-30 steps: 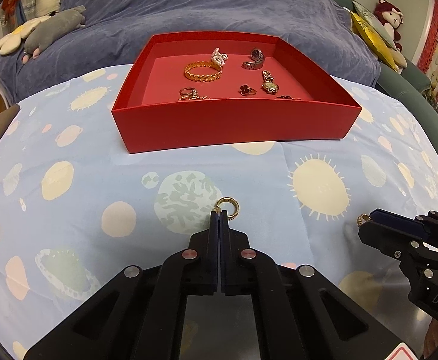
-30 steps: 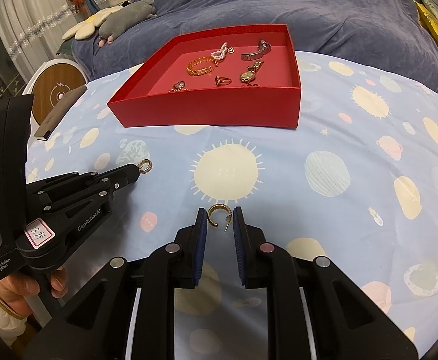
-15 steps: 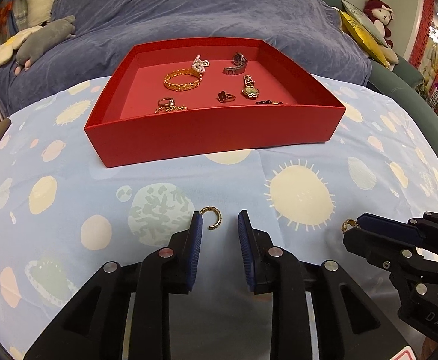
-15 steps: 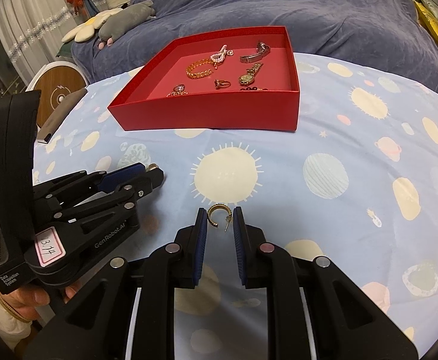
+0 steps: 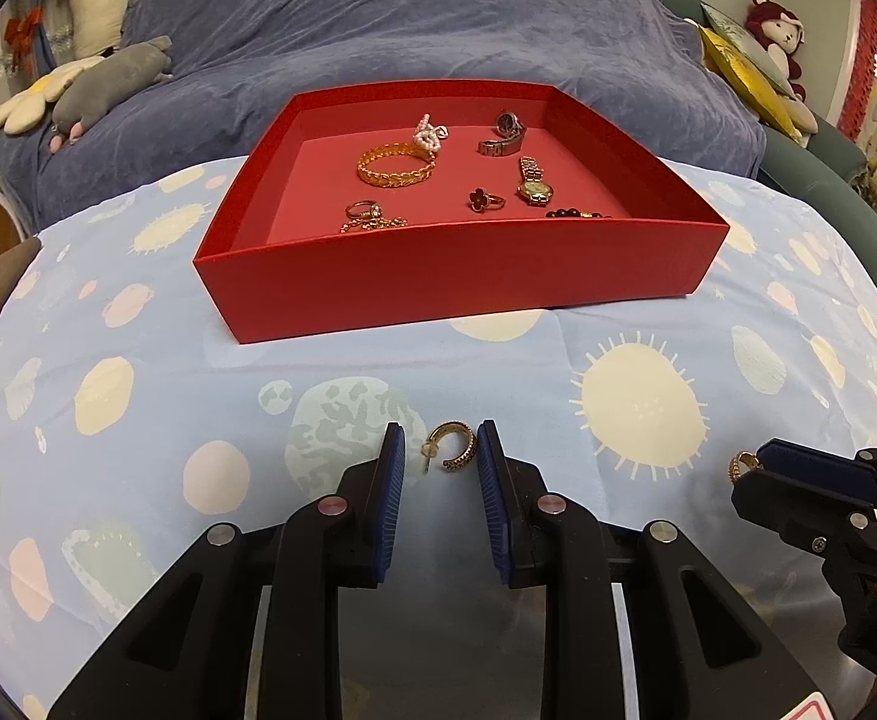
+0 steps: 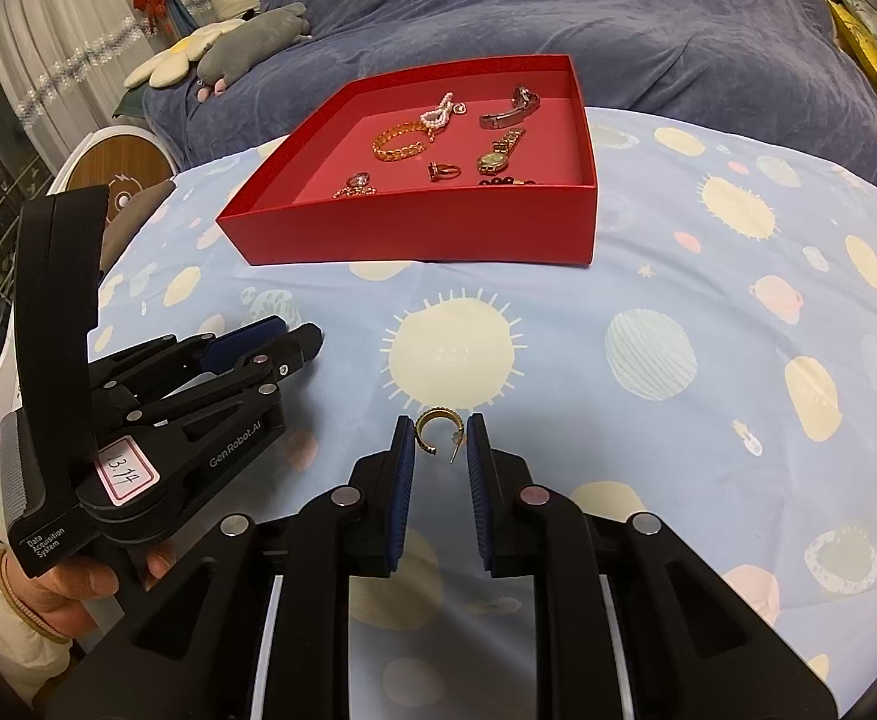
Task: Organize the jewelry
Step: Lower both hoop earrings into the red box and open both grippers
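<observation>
A gold hoop earring (image 5: 469,447) lies on the planet-print cloth between the pads of my left gripper (image 5: 441,450), which is open and not pressing on it. In the right wrist view the left gripper (image 6: 297,333) sits low at the left. A second gold hoop earring (image 6: 438,414) spans the narrow gap of my right gripper (image 6: 440,435), whose pads close on it at the cloth. That earring (image 5: 740,463) also shows at the right gripper's (image 5: 750,471) tip. Behind stands a red tray (image 5: 450,288) holding a gold bracelet (image 5: 393,165), watches and rings.
The red tray (image 6: 426,234) lies a short way beyond both grippers. A sofa under a purple-blue throw (image 5: 438,24) with plush toys (image 5: 108,78) runs behind the table. A person's hand (image 6: 48,594) holds the left gripper. A round wooden object (image 6: 120,168) stands at the left.
My left gripper was shut with its tip at the earring; it has opened and now has the earring between its pads. The right gripper and its earring have not moved.
</observation>
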Demonstrator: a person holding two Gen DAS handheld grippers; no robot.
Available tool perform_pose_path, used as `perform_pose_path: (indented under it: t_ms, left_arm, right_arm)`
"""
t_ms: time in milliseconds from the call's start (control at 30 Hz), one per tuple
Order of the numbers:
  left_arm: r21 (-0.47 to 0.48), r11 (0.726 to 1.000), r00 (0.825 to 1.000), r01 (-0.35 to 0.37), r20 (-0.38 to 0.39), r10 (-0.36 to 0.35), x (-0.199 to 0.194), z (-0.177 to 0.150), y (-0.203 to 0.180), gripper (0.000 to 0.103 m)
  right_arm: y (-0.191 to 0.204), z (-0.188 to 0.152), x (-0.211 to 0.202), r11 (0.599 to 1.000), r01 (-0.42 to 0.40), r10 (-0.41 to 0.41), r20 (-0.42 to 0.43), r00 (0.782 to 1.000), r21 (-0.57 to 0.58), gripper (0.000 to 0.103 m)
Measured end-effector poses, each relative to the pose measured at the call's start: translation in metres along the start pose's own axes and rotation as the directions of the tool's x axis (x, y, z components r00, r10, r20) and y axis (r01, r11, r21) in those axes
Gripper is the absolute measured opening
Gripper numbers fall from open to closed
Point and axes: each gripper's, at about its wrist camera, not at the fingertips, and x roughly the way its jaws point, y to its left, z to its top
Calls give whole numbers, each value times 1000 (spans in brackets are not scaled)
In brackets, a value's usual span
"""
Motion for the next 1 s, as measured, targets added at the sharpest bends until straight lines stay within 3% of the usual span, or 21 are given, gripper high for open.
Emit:
perform_pose_path:
  t_ms: [67, 133, 500, 700, 833, 1000]
  left_arm:
    - [9, 1000, 1000, -3, 2, 3, 1, 0, -1, 24]
    - [13, 1000, 1000, -12, 3, 12, 1, 1, -1, 16]
    - [-56, 998, 999, 39, -3, -39, -9, 5, 12, 16]
    - [-113, 992, 997, 63, 53, -58, -39, 23, 32, 16]
    - [-131, 989, 995, 69, 78, -59, -61, 38, 44, 16]
    - [-115, 991, 992, 69, 115, -55, -75, 74, 54, 16]
  right_arm:
    - [0, 0, 0, 1000, -1, 1, 1, 1000, -1, 17]
    - [1, 0, -1, 1000, 0, 0, 1, 1000, -1, 17]
    - [-1, 3, -7, 1000, -3, 3, 19, 1000, 8, 17]
    - [-7, 13, -22, 1000, -10, 8, 59, 998, 23, 17]
    - [-8, 29, -36, 999, -22, 20, 93, 995, 27, 17]
    - [-7, 79, -49, 999, -44, 42, 148, 988, 8, 17]
